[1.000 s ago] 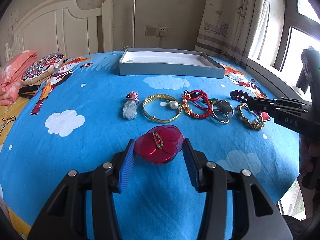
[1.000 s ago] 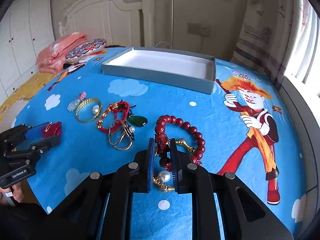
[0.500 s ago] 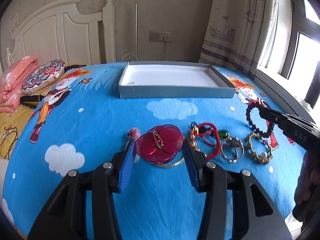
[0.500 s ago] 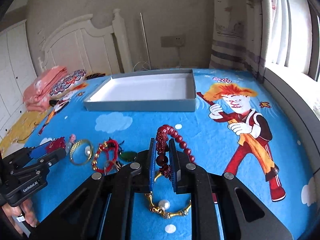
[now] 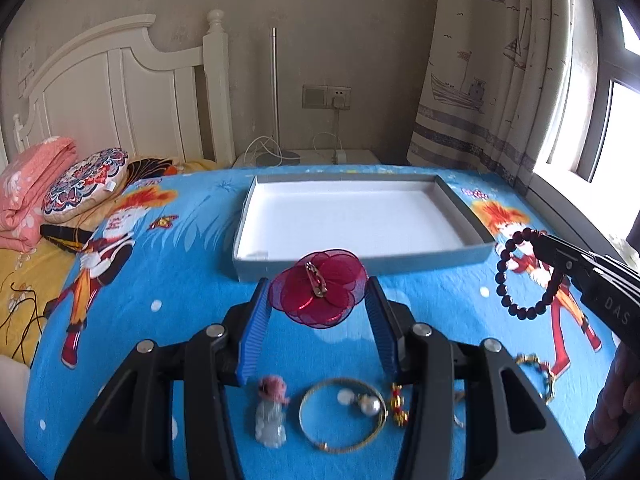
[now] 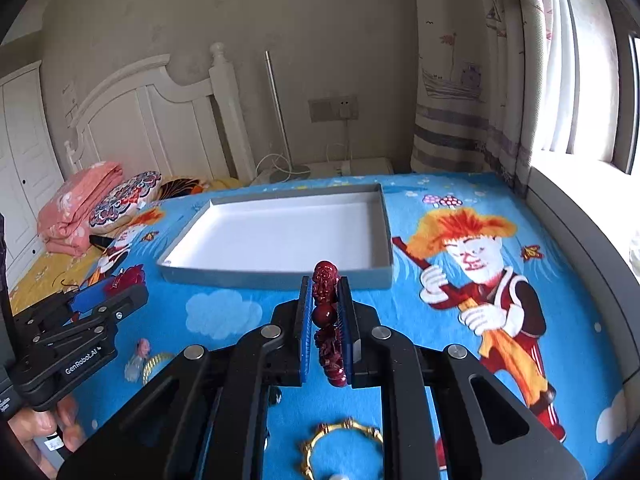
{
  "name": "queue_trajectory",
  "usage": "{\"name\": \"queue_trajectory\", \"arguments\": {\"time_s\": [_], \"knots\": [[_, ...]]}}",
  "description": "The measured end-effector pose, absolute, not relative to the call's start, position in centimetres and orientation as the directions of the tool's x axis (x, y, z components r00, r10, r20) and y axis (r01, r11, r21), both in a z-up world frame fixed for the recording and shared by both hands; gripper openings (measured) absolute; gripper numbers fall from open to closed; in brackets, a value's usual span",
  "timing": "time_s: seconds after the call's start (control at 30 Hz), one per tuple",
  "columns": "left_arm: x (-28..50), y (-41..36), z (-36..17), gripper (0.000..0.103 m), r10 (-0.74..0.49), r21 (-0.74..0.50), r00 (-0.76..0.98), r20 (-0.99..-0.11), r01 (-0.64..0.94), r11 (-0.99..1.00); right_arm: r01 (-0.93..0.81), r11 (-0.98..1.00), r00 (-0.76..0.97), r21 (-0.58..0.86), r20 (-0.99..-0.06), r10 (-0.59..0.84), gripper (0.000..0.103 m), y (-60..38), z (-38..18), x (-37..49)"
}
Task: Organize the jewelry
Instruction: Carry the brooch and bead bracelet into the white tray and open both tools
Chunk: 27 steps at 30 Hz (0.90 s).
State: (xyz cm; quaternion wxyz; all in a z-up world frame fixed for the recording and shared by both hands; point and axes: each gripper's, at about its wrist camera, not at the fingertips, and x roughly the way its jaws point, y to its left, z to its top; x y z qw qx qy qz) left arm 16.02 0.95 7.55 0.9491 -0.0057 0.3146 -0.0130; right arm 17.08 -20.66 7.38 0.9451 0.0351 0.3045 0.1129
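- Left wrist view: the left gripper holds a red flower brooch clamped between its blue pads, up off the bedsheet. The brooch's metal pin faces the camera and runs from upper left to lower right.
- The brooch sits just in front of the near wall of the grey box.
- At the right, the right gripper, lettered "DAS", carries a dark bead bracelet hanging as a loop.
- Below, on the sheet: a pale pendant and a gold bangle.
- Right wrist view: the right gripper is shut tight on the bracelet, whose beads run straight away from the camera toward the box.
- The left gripper at the left reads "GenRobot.AI".
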Motion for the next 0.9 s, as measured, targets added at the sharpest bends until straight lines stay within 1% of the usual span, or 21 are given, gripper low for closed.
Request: {"name": "queue_trajectory", "arguments": {"time_s": [0.4, 0.67, 0.9], "knots": [[22.7, 1.2, 8.4, 0.046, -0.019, -0.030, 0.802, -0.596, 0.002, 1.000, -0.193, 0.970, 0.819, 0.151, -0.520, 0.244, 0.015, -18.7, 9.8, 22.9], [25.8, 1.2, 6.8, 0.046, -0.003, -0.029, 0.778, -0.628, -0.019, 0.999, -0.153, 0.978, 0.787, 0.144, -0.581, 0.209, 0.015, -18.0, 6.9, 26.9], [27.2, 1.1, 5.0, 0.047, -0.015, -0.033, 0.750, -0.662, -0.010, 0.999, -0.135, 0.983, 0.760, 0.125, -0.624, 0.184, 0.015, -18.1, 5.1, 27.9]]}}
